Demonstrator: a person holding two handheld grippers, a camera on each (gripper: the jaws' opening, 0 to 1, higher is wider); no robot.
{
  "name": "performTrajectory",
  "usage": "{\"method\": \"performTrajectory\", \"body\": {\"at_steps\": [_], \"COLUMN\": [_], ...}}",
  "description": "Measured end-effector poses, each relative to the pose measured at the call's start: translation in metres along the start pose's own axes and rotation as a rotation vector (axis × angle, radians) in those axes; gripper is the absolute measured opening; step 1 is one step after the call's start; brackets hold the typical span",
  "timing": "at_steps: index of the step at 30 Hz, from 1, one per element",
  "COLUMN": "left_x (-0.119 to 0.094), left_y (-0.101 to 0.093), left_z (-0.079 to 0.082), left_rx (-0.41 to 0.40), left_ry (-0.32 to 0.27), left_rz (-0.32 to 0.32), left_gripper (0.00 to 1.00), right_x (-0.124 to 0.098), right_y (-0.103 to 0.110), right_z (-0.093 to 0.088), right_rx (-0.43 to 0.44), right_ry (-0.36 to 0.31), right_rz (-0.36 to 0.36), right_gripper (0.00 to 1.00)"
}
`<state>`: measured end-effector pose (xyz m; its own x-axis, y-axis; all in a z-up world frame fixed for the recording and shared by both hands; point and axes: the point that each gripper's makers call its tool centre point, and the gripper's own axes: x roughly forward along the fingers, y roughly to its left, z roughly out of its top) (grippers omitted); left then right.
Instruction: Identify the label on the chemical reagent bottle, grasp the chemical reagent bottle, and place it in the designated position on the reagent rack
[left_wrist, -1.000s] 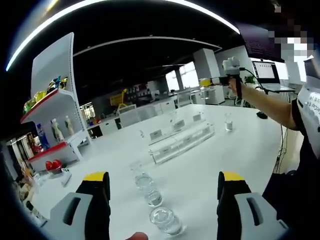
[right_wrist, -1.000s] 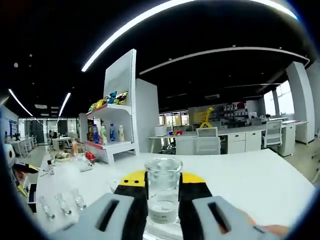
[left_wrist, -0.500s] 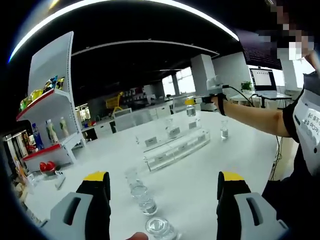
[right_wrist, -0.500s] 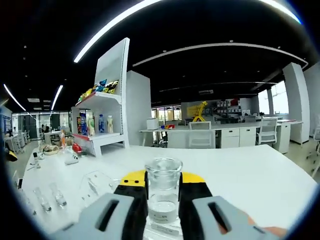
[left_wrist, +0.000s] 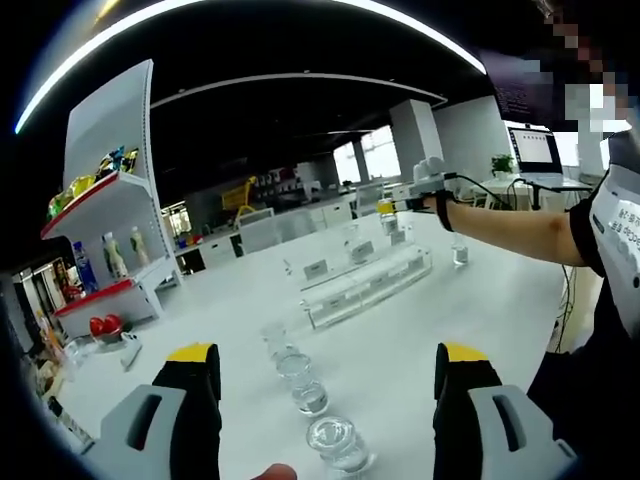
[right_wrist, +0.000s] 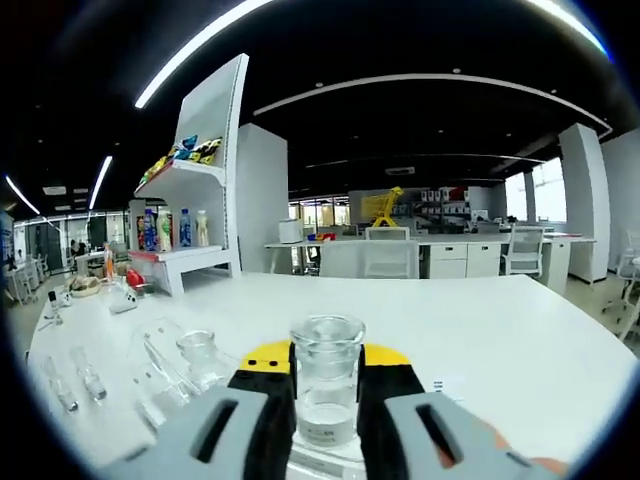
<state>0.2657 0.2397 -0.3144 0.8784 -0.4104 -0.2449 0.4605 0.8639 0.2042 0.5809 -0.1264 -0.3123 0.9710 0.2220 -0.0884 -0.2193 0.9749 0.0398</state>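
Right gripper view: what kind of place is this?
Probably an open-plan office or lab used as a demo space. A big white table carries small clear reagent bottles and a clear rack; a display shelf holds drinks and snacks, with desks and chairs behind.

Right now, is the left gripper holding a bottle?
No. In the left gripper view the left gripper stands open with nothing between its jaws, and the clear bottles sit on the white table ahead of it.

left gripper view low over the white table (left_wrist: 470, 300), facing across it toward the clear rack (left_wrist: 365, 285), right gripper view close above the table (right_wrist: 500, 350), facing the room, both sharing the tabletop and the white shelving unit (left_wrist: 105, 200) (right_wrist: 205, 180)
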Motion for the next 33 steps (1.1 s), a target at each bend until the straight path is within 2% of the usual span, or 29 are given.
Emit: {"method": "performTrajectory", "body": {"at_steps": [16,21,29,33], "left_x": [-0.002,-0.005,-0.005,-0.005], "left_y": [-0.006,-0.005,-0.008,-0.009], "left_z": [-0.006,-0.007,-0.008,-0.006], "left_rx": [0.008,0.006,0.003,0.002], "left_ry": [0.019,0.021,0.024,0.019], "left_rz": [-0.003,0.005,0.004,0.003], "left_gripper": [0.88,0.88,0.88,0.88], "right_x": [0.000,0.000,-0.012,-0.011], "right_y": [0.004,0.009,0.008,0.008], "right_z": [-0.025,-0.039,-0.036,-0.036], "right_rx": [0.000,-0.015,-0.010,-0.014], "right_ry": [0.055,0.083,0.052,0.046], "right_rz": [-0.006,-0.001,0.002,0.003], "right_gripper": [0.20,0.20,0.20,0.20]}}
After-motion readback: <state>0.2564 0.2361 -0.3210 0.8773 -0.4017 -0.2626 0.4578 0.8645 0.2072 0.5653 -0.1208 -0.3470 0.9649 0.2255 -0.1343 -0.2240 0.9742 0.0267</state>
